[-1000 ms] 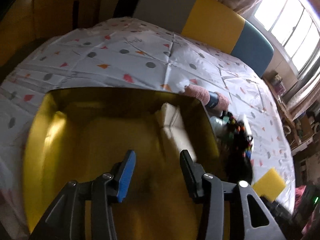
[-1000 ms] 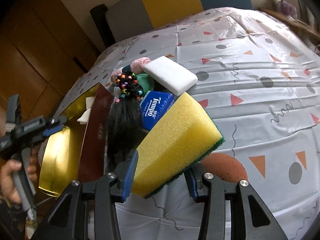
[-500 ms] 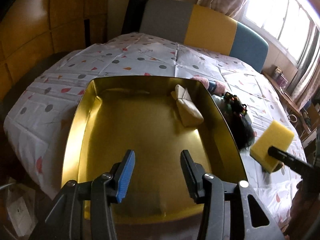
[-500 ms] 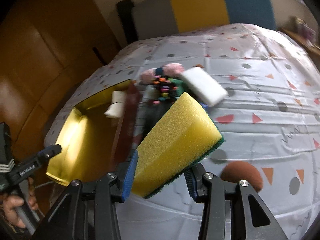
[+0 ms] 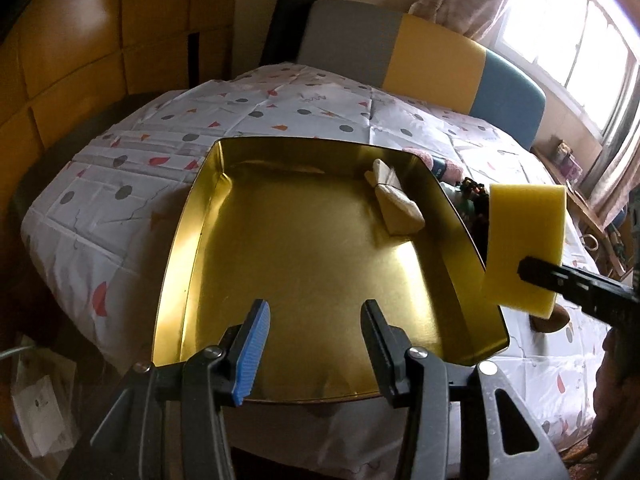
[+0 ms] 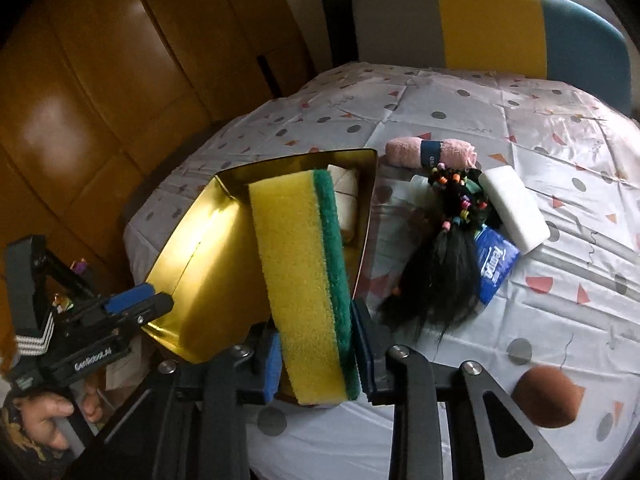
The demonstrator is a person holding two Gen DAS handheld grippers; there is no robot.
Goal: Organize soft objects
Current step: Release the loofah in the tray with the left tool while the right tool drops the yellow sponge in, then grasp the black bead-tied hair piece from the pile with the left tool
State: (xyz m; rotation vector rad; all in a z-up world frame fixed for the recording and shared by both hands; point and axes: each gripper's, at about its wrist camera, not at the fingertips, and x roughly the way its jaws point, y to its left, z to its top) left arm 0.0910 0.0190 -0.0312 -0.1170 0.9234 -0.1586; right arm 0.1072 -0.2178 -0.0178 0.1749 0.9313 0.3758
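Right gripper (image 6: 314, 364) is clamped on the sponge (image 6: 304, 276), yellow foam with a green scouring face; its jaws have just been closing, the sponge between them. The pads bite the two broad faces at the sponge's near end, at 6 o'clock in the right wrist view, and the rest sticks up toward 12 o'clock in front of the gold tray (image 6: 192, 264). In the left wrist view the sponge (image 5: 524, 240) hangs at 3 o'clock, over the tray's right rim, off the table.

Left gripper (image 5: 314, 344) has its fingers apart, nothing between them, poised over the near edge of the tray (image 5: 304, 256). A cream folded cloth (image 5: 394, 204) lies in the tray at about 1 o'clock.

Handling judgement: the sponge looks light and compressible, so it gives under the pads; the foam grips, slip unlikely. An end hold lets the long free part swing, so a mid-length hold would steady it. Not fragile.

Outside the tray at 2 o'clock in the right wrist view: pink towel roll (image 6: 430, 152), black hairpiece (image 6: 444, 264), blue tissue pack (image 6: 496, 268), white sponge (image 6: 514, 208). A brown puff (image 6: 546, 396) sits at 4 o'clock.
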